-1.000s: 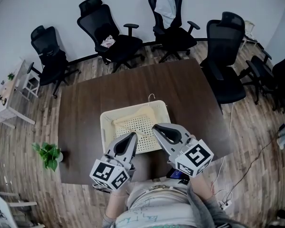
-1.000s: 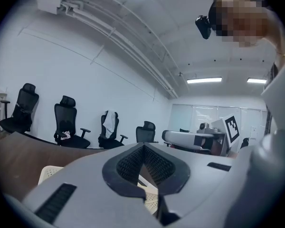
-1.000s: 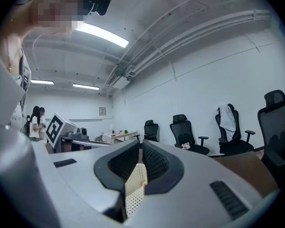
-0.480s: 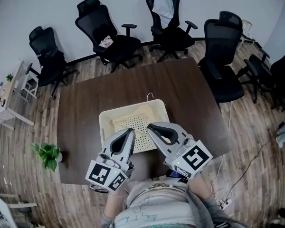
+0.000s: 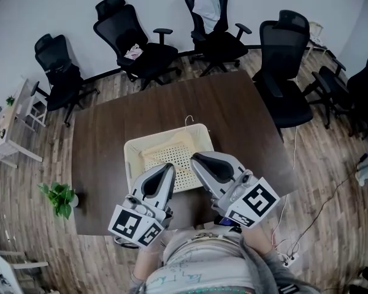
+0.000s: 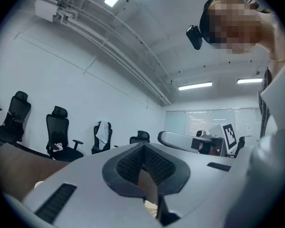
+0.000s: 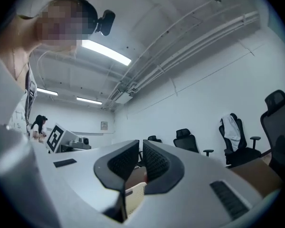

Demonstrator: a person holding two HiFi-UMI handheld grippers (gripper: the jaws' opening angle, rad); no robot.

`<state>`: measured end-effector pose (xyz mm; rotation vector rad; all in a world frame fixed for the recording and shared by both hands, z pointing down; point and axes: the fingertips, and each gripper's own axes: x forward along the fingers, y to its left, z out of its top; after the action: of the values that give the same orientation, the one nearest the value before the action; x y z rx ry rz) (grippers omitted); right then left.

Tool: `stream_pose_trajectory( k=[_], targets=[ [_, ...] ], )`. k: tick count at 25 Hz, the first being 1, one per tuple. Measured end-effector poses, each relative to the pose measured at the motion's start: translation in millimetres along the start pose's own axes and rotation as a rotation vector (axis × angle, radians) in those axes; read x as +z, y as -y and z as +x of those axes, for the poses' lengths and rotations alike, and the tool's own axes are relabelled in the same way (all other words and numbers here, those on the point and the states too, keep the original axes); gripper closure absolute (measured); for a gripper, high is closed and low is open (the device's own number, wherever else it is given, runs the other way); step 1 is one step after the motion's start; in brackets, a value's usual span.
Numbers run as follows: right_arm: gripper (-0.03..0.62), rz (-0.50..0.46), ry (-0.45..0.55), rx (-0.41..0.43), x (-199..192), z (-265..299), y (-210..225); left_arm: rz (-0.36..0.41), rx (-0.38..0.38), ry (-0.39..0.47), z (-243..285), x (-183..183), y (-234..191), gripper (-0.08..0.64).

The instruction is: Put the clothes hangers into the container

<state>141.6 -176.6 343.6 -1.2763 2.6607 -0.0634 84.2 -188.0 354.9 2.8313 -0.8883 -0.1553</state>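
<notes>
Head view: hangers (image 5: 161,146) lie inside container (image 5: 130,164) on table (image 5: 104,139), one hook poking over far rim. My left tongs (image 5: 167,168) and right tongs (image 5: 197,158) pinched shut, holding nothing, above near rim. Job looks done, I think. Next: check table for more hangers, maybe tuck hook in.

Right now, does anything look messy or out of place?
Mostly tidy. One hanger hook pokes up over the far rim of the basket instead of lying inside it. Also, a white cloth is draped over a chair by the wall.
</notes>
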Motion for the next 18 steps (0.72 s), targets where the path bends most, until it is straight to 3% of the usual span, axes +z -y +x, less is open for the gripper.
stream_pose_trajectory(
  k=[6, 18],
  targets=[
    [0.558, -0.039, -0.031, 0.042, -4, -6, -5, 0.018, 0.004, -0.007, 4, 0, 11, 0.549],
    [0.560, -0.077, -0.143, 0.037, -23, -13, 8, -0.001, 0.058, -0.011, 6, -12, 17, 0.551]
  ],
)
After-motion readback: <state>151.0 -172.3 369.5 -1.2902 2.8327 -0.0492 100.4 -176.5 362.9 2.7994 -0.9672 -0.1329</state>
